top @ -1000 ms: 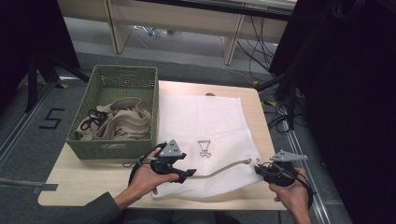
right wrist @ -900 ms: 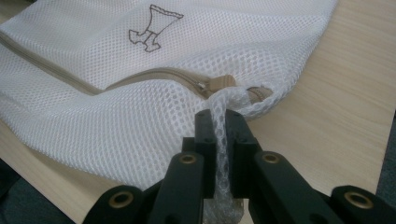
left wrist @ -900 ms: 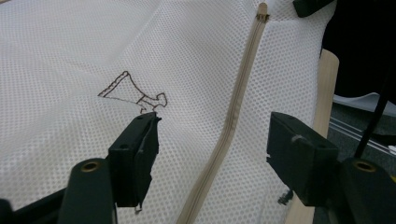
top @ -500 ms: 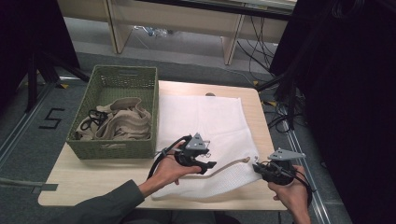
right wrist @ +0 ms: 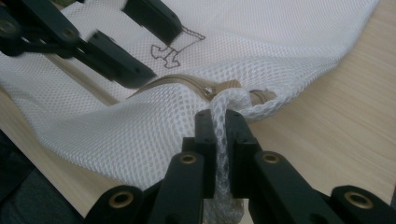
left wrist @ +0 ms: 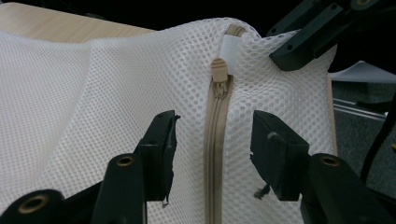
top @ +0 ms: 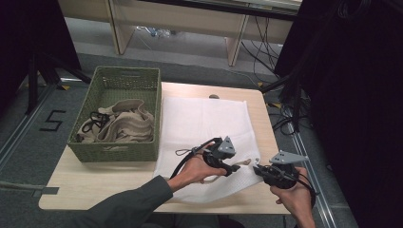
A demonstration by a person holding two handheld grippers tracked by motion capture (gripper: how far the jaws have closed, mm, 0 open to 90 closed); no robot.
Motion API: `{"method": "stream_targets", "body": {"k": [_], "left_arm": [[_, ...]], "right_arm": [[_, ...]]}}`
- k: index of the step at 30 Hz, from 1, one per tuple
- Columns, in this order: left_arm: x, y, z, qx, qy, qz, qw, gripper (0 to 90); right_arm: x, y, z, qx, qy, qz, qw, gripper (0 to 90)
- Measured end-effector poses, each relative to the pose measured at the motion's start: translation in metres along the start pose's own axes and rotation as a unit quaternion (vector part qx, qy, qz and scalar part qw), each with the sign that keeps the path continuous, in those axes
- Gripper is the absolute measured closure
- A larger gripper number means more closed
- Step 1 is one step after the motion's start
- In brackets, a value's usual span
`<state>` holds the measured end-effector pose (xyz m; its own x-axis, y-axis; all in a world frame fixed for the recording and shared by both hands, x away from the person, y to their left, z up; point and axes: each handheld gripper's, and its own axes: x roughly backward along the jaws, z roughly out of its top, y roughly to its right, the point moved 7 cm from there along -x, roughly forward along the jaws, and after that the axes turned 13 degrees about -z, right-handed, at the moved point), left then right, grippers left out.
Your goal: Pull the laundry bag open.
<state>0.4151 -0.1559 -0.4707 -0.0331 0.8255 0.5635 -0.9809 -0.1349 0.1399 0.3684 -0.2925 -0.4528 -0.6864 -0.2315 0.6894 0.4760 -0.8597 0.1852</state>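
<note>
Beside the basket (top: 114,116): mesh bag (top: 204,123) corner pinched by right gripper (right wrist: 223,135); left gripper (left wrist: 212,140) half-open, just closing astride zipper pull (left wrist: 218,70), zip still unopened.

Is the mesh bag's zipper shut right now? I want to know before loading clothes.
Shut, as far as shown: in the left gripper view the zipper teeth are meshed below the slider, which sits near the bag's corner.

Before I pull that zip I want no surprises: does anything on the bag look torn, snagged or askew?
Nothing looks damaged. The mesh bag is intact, its zipper runs straight and closed, and the pull sits at the end. The right gripper pinches the bag's corner, lifting that edge. The left gripper, jaws just closing, straddles the zipper without touching it.
</note>
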Motion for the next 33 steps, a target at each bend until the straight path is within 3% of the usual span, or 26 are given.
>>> {"method": "stream_targets", "body": {"k": [7,16,21,29,33], "left_arm": [[-0.007,-0.007,0.005,0.003,-0.006,0.0,1.0,56.2],[-0.024,-0.006,0.012,-0.03,-0.019,-0.001,0.9994,59.8],[-0.029,-0.007,0.011,-0.039,-0.024,-0.003,0.999,60.4],[-0.03,-0.011,0.01,-0.017,-0.016,-0.005,0.9997,58.5],[-0.032,-0.009,0.01,-0.017,-0.01,-0.004,0.9998,60.0]], "right_arm": [[0.001,-0.002,0.003,0.02,0.006,0.0,0.9998,86.0],[0.002,-0.005,0.005,0.028,0.01,0.004,0.9995,86.1],[0.003,-0.006,0.005,0.031,0.012,0.008,0.9994,86.1],[0.003,-0.007,0.006,0.039,0.014,0.01,0.9991,86.1],[0.002,-0.007,0.006,0.04,0.014,0.009,0.9991,86.1]]}}
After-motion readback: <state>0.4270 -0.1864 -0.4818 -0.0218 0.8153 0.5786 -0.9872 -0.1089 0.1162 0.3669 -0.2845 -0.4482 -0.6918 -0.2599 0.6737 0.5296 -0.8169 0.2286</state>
